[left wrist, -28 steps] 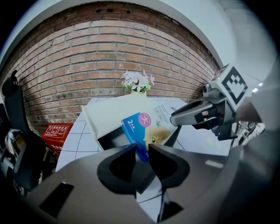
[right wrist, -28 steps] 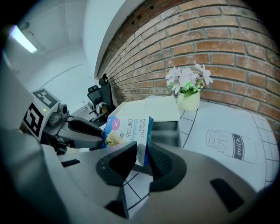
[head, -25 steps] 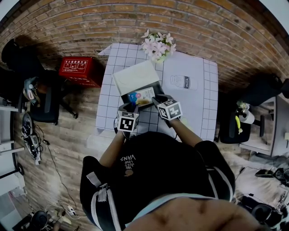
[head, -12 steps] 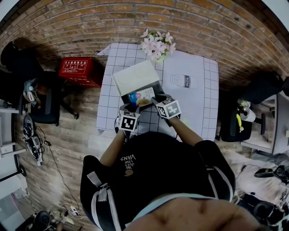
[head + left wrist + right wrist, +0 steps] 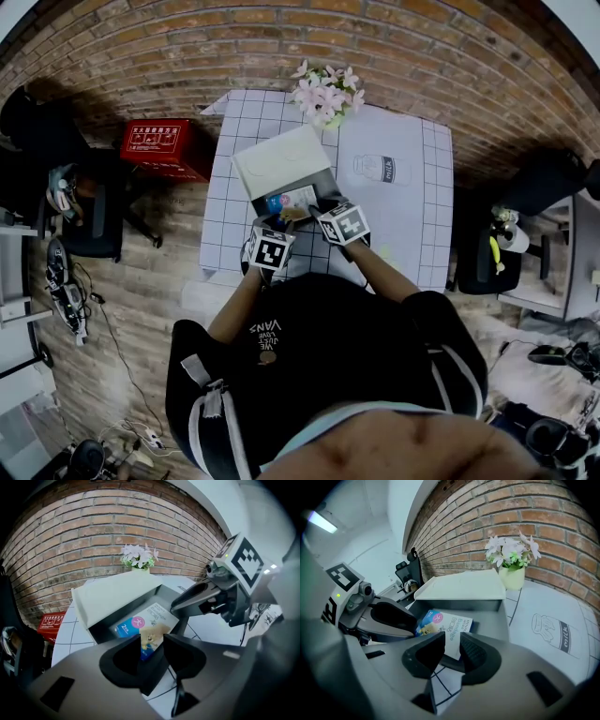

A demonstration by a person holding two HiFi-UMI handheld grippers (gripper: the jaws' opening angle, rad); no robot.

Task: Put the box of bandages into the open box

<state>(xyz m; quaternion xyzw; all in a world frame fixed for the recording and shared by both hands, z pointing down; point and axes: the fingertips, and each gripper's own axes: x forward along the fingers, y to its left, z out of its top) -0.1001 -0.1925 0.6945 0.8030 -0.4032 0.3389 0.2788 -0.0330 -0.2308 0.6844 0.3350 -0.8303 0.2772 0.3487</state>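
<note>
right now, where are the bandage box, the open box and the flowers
bandage box [image 5: 446, 623]: right gripper view, on its printed top face
open box [image 5: 461, 587]: right gripper view, on its opened white lid
flowers [image 5: 512, 550]: right gripper view, on the white blossoms

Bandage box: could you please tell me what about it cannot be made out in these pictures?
- Head view: the bandage box is too small for its print to be read.
- Right gripper view: its near edge is hidden between the jaws of the right gripper, which grips it.
- Left gripper view: its small print is blurred.
- All views: its underside faces away, so how much rests on the open box's floor cannot be told.
</note>
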